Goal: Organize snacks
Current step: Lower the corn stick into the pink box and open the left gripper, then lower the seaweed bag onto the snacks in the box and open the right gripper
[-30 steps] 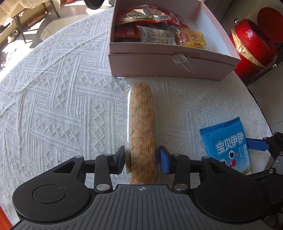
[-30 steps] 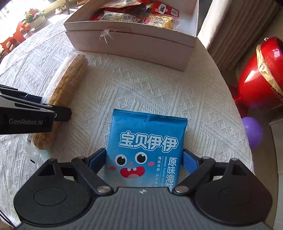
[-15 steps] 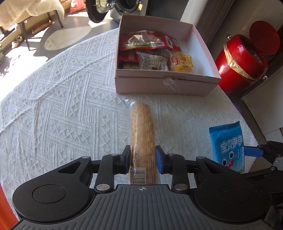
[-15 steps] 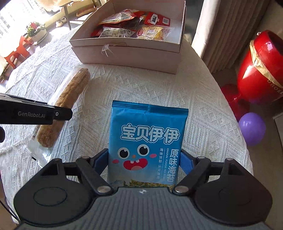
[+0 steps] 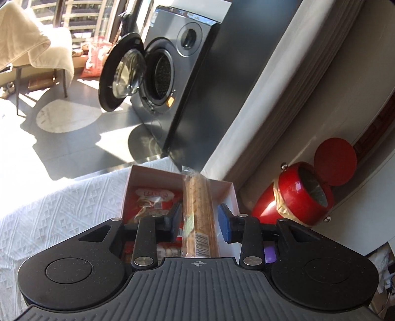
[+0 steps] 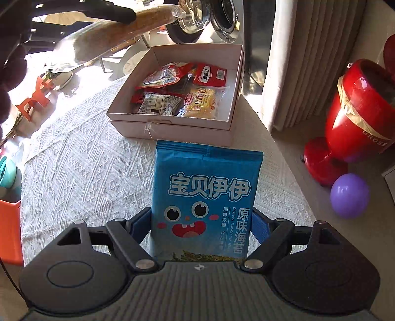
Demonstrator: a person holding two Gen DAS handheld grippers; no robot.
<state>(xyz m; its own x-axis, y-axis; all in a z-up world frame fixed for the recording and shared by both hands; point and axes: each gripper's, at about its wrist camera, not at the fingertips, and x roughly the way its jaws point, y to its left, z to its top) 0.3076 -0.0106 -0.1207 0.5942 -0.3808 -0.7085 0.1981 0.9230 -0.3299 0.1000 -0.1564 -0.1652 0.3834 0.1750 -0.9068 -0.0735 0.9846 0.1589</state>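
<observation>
My left gripper (image 5: 200, 223) is shut on a long brown cracker pack in clear wrap (image 5: 199, 212) and holds it in the air above the pale pink box (image 5: 228, 190). The pack also shows high up in the right wrist view (image 6: 138, 23). My right gripper (image 6: 201, 222) is shut on a blue seaweed snack bag (image 6: 205, 197), lifted above the white tablecloth (image 6: 81, 168) just in front of the box (image 6: 172, 124). The box holds several red and yellow snack packets (image 6: 180, 91).
A red metal bin (image 6: 358, 108) and a purple balloon (image 6: 349, 195) stand on the floor right of the table. A curtain (image 6: 303, 61) hangs behind the box. A washing machine with its door open (image 5: 158, 74) stands beyond the table.
My left gripper has lifted the cracker pack off the table and carried it forward over the box. My right gripper has raised the blue bag and moved it toward the box.
</observation>
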